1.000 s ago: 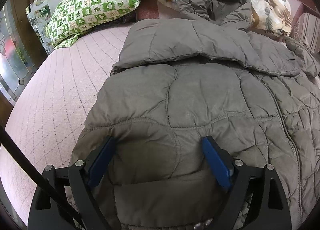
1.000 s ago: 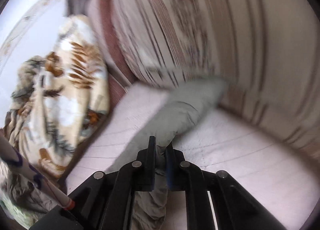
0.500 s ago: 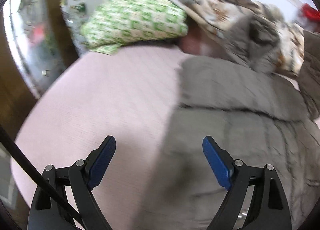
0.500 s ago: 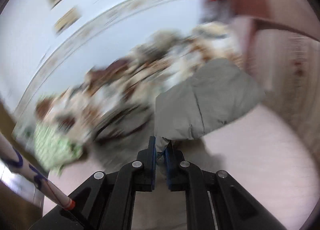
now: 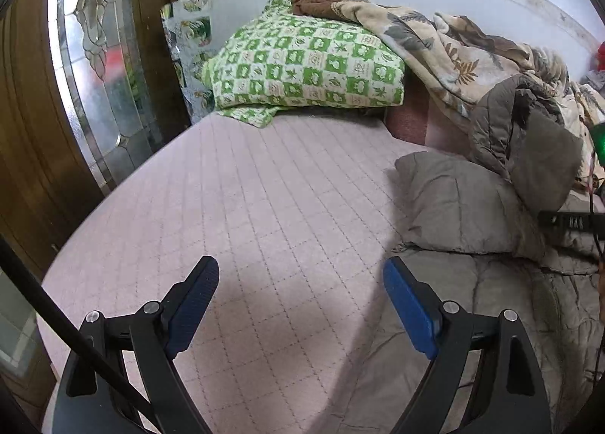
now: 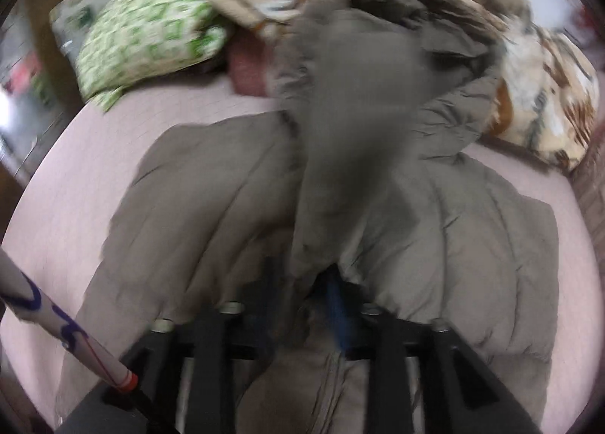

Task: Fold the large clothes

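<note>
A grey-brown quilted jacket (image 6: 211, 199) lies spread flat on the pink quilted mattress (image 5: 245, 188), with its hood (image 5: 529, 131) up against the bedding at the back. One sleeve (image 6: 351, 124) is folded in across the jacket's body and runs back between the fingers of my right gripper (image 6: 302, 282). Those jaws are blurred and stand partly apart, no longer pinching the cloth. My left gripper (image 5: 300, 290) is wide open over bare mattress, left of the jacket's edge (image 5: 453, 203), touching nothing.
A green checked pillow (image 5: 306, 63) and a crumpled leaf-print blanket (image 5: 446, 44) lie piled along the wall at the back. A wooden door with patterned glass (image 5: 94, 56) stands close on the left. A striped cushion (image 6: 593, 207) borders the bed on the right.
My right gripper swung the sleeve from the bed's right side over onto the jacket's body, and its jaws have begun to part. My left gripper came off the jacket and moved left over the mattress.
</note>
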`<state>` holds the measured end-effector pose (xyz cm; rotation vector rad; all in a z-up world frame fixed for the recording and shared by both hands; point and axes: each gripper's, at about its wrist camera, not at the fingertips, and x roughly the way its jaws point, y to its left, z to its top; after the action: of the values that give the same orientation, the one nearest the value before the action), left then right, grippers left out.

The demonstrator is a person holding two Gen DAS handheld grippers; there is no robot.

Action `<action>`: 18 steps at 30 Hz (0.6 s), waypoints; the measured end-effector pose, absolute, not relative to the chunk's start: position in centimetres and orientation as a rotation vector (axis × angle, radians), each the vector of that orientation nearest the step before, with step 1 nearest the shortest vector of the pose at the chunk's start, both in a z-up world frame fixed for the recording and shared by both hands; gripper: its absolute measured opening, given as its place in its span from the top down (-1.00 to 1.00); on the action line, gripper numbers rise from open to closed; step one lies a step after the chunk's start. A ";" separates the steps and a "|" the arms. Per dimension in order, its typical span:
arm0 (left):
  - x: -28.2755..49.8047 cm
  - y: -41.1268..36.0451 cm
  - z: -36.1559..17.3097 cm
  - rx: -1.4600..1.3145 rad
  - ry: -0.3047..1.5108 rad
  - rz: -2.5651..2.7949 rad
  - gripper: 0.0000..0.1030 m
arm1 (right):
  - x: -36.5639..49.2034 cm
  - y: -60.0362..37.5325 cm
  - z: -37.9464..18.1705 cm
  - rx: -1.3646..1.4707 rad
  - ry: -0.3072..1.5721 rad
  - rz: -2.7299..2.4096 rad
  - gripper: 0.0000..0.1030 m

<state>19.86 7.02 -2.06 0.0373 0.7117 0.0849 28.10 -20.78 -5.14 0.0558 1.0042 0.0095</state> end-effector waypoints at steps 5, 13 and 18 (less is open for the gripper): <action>20.4 7.2 -2.7 0.007 0.765 0.065 -0.71 | 24.1 -21.9 -1.4 0.101 0.912 0.077 -0.11; 21.6 7.8 -3.8 -0.050 0.834 0.064 -0.71 | 27.7 -25.4 -2.1 0.260 0.909 -0.063 0.37; 21.9 7.9 -4.2 -0.057 0.844 0.072 -0.71 | 32.9 -22.8 -5.1 0.314 0.950 -0.080 0.44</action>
<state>21.86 7.87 -4.22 -0.0567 0.8441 0.0723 32.91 -22.85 -5.05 0.3138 0.9502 -0.0796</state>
